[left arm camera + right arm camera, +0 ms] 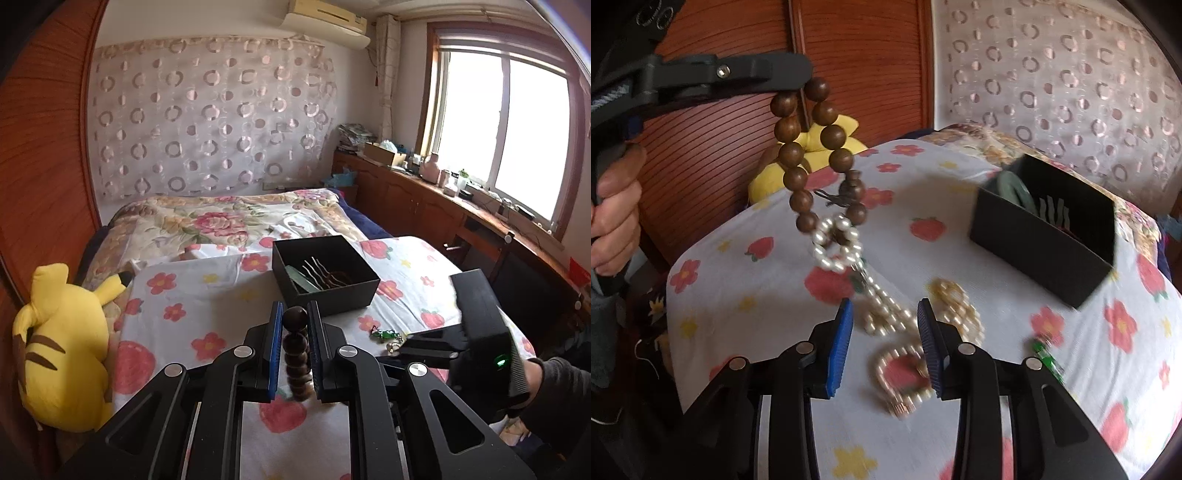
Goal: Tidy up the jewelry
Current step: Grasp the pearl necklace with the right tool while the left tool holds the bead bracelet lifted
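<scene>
The wooden bead bracelet (816,155) hangs from my left fingers (294,325), which are clamped on its top beads. Its loop is pulled long and narrow, long axis straight up and down, bottom end just above the bed sheet (746,280). In the right wrist view I count about a dozen brown beads down its two sides, with a small dark knotted cord near the lower end.

A ring of pearls (835,243) shows at the bracelet's lowest beads, with a pearl strand (886,306) trailing down to the sheet; whether they are caught together I cannot tell. Two more pearl loops (905,373) lie blurred on the sheet below.

My right fingers (884,347) stand apart over those pearls with nothing pressed between them.

One open black box (325,273) sits further up the bed, well apart from the bracelet. In it are wavy metal hairpins (317,271), at least three, and a flat green piece (301,282). A small green trinket (386,334) lies on the sheet near the box. One yellow plush toy (62,354) rests at the bed's edge.
</scene>
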A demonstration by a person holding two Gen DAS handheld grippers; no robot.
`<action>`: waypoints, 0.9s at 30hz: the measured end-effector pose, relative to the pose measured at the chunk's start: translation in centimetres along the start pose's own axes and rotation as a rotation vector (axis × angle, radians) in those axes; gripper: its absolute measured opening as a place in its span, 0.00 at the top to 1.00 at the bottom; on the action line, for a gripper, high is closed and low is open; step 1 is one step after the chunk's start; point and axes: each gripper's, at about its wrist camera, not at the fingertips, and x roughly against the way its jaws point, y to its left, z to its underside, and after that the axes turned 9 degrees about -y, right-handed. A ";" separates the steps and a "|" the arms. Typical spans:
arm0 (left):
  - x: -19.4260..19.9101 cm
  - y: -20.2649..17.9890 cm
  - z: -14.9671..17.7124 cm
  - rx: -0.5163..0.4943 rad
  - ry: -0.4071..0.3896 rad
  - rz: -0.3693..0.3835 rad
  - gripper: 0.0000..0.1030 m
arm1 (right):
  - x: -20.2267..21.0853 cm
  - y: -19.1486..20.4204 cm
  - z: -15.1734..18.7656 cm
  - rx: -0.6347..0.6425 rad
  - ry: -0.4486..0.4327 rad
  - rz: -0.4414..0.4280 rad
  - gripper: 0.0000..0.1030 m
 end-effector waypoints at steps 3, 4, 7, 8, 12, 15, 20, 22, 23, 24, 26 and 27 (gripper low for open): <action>0.2 0.3 0.0 0.006 -0.006 0.000 0.88 | -1.9 0.5 -0.6 0.017 0.027 -0.012 0.61; 0.3 0.3 -0.1 0.007 -0.008 0.000 0.88 | -2.5 0.7 -0.8 0.022 0.039 -0.017 0.61; 0.6 0.5 -0.3 0.011 -0.017 0.002 0.88 | -4.2 1.0 -0.9 0.044 0.077 -0.009 0.61; 0.7 0.5 -0.3 0.011 -0.020 0.000 0.88 | -4.6 1.1 -0.8 0.052 0.086 -0.001 0.67; 1.6 1.2 -0.6 0.027 -0.049 -0.015 0.88 | -4.1 0.7 -0.9 0.047 0.072 -0.007 0.92; 2.1 1.6 -1.1 0.048 -0.066 -0.012 0.88 | -3.1 0.3 -0.8 0.051 0.065 0.013 0.92; 3.1 1.9 -1.7 0.069 -0.102 0.002 0.88 | -1.5 -1.2 -1.3 0.028 0.033 0.105 0.92; 3.3 1.7 -1.9 0.061 -0.108 -0.005 0.88 | -0.8 -1.7 -1.5 0.019 0.004 0.126 0.92; 3.3 1.6 -1.9 0.056 -0.109 -0.008 0.88 | -0.3 -1.9 -1.7 0.013 -0.017 0.135 0.92; 3.4 1.7 -2.0 0.053 -0.110 -0.008 0.88 | 0.0 -2.2 -2.0 0.010 -0.031 0.141 0.92; 3.3 1.5 -2.2 0.045 -0.108 -0.012 0.88 | 1.3 -2.6 -2.8 0.008 -0.071 0.141 0.92; 3.2 1.5 -2.2 0.043 -0.107 -0.012 0.88 | 1.7 -2.8 -3.3 0.011 -0.084 0.139 0.92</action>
